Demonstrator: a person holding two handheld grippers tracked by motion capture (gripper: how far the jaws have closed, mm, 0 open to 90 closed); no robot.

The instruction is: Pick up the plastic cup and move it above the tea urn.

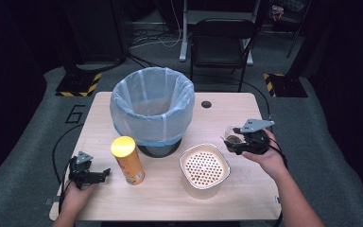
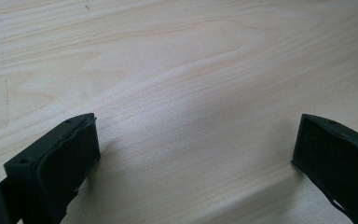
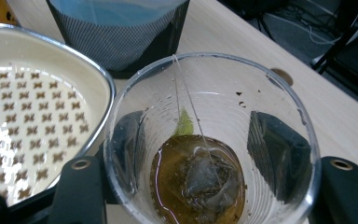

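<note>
A clear plastic cup (image 1: 232,137) holding brown tea and a wet tea bag (image 3: 205,179) is gripped by my right gripper (image 1: 236,142), raised at the right of the table (image 1: 246,189). In the right gripper view the cup (image 3: 214,88) sits between the black jaws of that gripper (image 3: 200,140), whose pads press its sides. The tea bag's string runs up to the cup's rim. My left gripper (image 1: 105,172) rests low at the table's front left, open. In the left gripper view its jaws (image 2: 196,149) stand wide apart over bare wood.
A bin lined with a blue bag (image 1: 152,101) stands at the table's middle back. A yellow tube can (image 1: 127,161) stands upright in front of it, to the left. A cream perforated strainer bowl (image 1: 204,168) sits left of the cup. A chair (image 1: 222,40) stands behind the table.
</note>
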